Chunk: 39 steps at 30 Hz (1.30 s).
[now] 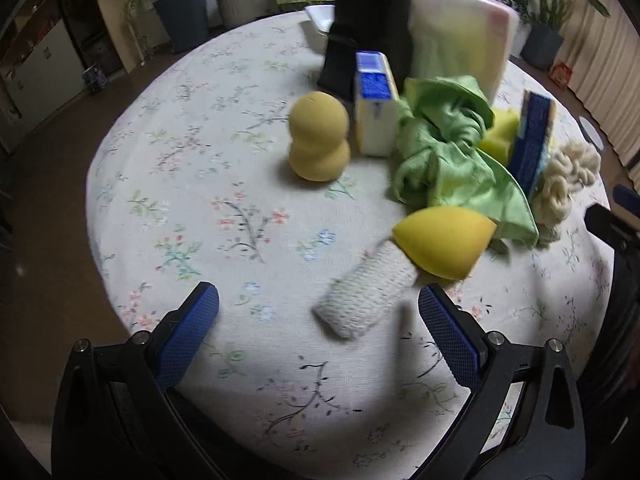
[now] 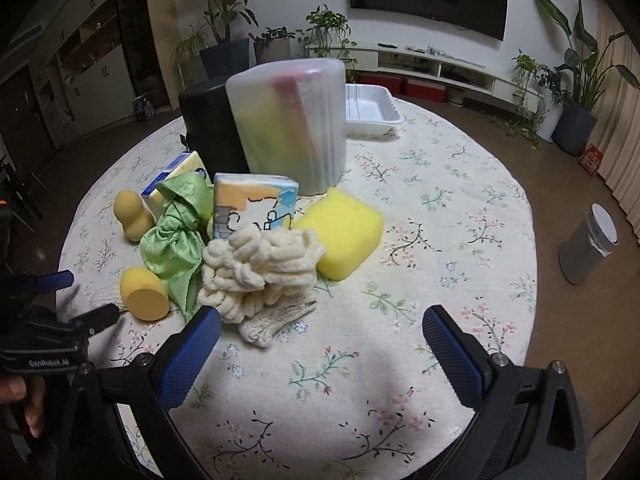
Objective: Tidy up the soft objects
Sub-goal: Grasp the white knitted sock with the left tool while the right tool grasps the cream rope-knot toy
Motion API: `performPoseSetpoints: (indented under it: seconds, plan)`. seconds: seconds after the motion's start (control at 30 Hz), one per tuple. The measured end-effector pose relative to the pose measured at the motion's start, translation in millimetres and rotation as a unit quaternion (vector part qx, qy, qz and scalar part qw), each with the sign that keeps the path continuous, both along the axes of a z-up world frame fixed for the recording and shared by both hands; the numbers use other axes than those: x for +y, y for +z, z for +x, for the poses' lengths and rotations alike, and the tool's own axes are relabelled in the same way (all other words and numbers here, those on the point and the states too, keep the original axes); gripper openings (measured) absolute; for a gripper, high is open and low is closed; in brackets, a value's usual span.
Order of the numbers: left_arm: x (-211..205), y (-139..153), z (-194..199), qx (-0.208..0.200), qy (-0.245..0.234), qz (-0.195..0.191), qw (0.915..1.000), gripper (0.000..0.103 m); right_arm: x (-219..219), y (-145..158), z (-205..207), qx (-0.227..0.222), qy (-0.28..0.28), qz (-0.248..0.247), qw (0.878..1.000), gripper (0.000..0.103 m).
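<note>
Soft things lie clustered on a round floral table point(image 1: 200, 184). In the left wrist view: a tan gourd-shaped sponge point(image 1: 319, 136), a green cloth point(image 1: 448, 148), a yellow teardrop sponge point(image 1: 442, 242) and a white knit roll point(image 1: 366, 300). My left gripper point(image 1: 318, 312) is open, the knit roll just ahead between its fingers. In the right wrist view: cream chunky yarn point(image 2: 260, 268), a yellow block sponge point(image 2: 340, 236), a tissue pack point(image 2: 254, 204), the green cloth point(image 2: 176, 240). My right gripper point(image 2: 322, 328) is open and empty, near the yarn. The left gripper point(image 2: 68, 304) shows at the left edge.
A black bin point(image 2: 212, 128) and a translucent lidded container point(image 2: 292, 120) stand behind the pile, with a white tray point(image 2: 370, 110) beyond. Another tissue pack point(image 1: 374, 104) stands upright by the bin. A grey floor bin point(image 2: 588, 248) stands off the table's right edge.
</note>
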<state>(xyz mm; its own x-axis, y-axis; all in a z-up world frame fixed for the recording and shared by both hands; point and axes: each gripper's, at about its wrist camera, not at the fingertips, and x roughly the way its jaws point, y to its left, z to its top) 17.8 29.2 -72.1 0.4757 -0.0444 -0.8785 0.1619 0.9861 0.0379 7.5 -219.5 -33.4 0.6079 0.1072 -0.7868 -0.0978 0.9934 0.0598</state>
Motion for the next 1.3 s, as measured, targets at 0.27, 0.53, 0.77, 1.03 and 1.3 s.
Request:
performPoseSetpoints:
  seconds: [0.27,0.53,0.77,1.03,1.3]
  plan:
    - [-4.3,-7.9,0.2,0.015,-0.006,0.002,0.9999,0.088,5.3,-1.3,5.4,0.009,0.002,0.016,1.000,0.100]
    - [-1.5,-1.3,1.2,0.006,-0.003,-0.010,0.9999,0.048,20.4,-15.8,27.7,0.033,0.012,0.041,0.999,0.093]
    - [-6.3,1.0,2.0,0.001,-0.014,-0.007,0.9999,0.029,23.3,-30.4,34.0,0.056,0.026,0.042,0.997,0.060]
    - [-3.0,5.4,-0.4,0.000,-0.016,-0.026,0.9995,0.025,18.0,-25.1,27.4,0.045,0.037,0.050,0.997,0.039]
    - [4.8,15.7,-4.7,-0.006,-0.012,-0.038,0.9992,0.025,7.1,-13.2,16.6,0.037,0.035,0.052,0.997,0.032]
